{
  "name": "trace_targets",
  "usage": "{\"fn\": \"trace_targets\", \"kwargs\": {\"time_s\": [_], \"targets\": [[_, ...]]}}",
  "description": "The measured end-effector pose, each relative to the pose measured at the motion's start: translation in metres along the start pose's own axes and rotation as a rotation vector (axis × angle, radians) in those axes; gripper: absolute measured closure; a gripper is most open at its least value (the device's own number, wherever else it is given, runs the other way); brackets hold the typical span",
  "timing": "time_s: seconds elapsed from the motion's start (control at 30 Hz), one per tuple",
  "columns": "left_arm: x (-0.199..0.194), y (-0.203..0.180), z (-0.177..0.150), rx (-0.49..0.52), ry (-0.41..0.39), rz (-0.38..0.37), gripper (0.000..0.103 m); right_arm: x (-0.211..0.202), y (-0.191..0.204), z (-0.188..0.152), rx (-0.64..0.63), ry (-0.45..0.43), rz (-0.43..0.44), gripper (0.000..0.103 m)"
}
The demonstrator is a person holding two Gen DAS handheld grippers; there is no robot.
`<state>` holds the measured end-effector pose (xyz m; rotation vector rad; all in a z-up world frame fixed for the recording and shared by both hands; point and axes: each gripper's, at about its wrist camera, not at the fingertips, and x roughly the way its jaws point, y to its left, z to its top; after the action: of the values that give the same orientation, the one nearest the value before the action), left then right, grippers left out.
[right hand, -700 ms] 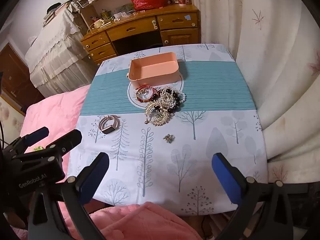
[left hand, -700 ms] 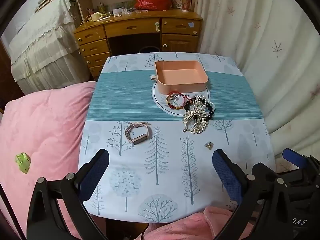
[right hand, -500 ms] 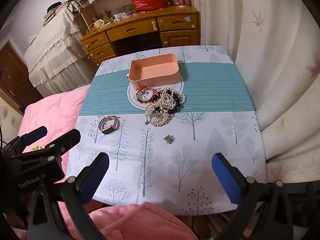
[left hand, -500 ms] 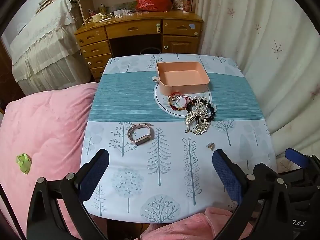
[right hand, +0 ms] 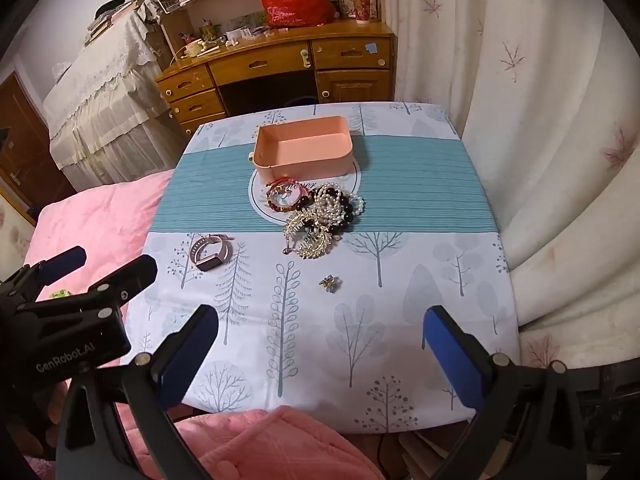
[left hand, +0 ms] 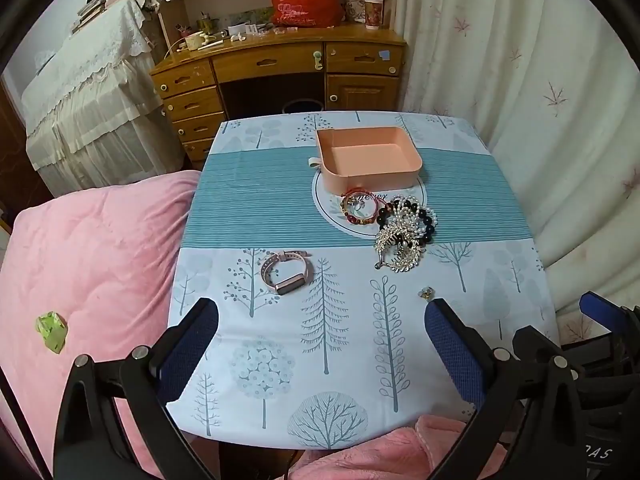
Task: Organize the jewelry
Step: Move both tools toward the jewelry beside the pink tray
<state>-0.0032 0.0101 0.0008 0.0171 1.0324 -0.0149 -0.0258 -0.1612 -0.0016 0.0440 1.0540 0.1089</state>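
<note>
— What covers the tabletop (left hand: 280,208)?
— A smooth cloth, teal stripes and printed trees, by white curtains (left hand: 520,80) and a wooden desk (left hand: 280,64).
— And the jewelry?
— A beaded, metallic heap (left hand: 400,224) just before the empty pink tray (left hand: 412,168); a pink watch (left hand: 286,272) apart.
— The grippers?
— Left gripper (left hand: 320,344) and right gripper (right hand: 320,344) gape wide, holding nothing.

Soft, even indoor light fills the room, moderately bright with a slightly cool cast. The tree-print tablecloth (left hand: 360,340) is lit flat, and the pink tray (left hand: 370,160) throws only a faint shadow beside itself. No glare shows on the cloth. Both fisheye views bend the curtain (right hand: 540,120) and wooden desk (left hand: 280,68) hard toward black, vignetted corners. The centre is sharp; the rims soften slightly.
</note>
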Motion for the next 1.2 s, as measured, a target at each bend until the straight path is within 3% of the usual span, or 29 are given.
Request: {"fn": "trace_targets", "kwargs": {"time_s": [0.97, 1.2], "targets": [[-0.002, 0.005, 0.009, 0.017, 0.003, 0.004, 0.001, -0.002, 0.009, 0.011, -0.022, -0.028, 0.027, 0.0], [0.017, 0.01, 0.002, 0.05, 0.094, -0.017, 0.001, 0.005, 0.015, 0.004, -0.018, -0.025, 0.03, 0.0]]}}
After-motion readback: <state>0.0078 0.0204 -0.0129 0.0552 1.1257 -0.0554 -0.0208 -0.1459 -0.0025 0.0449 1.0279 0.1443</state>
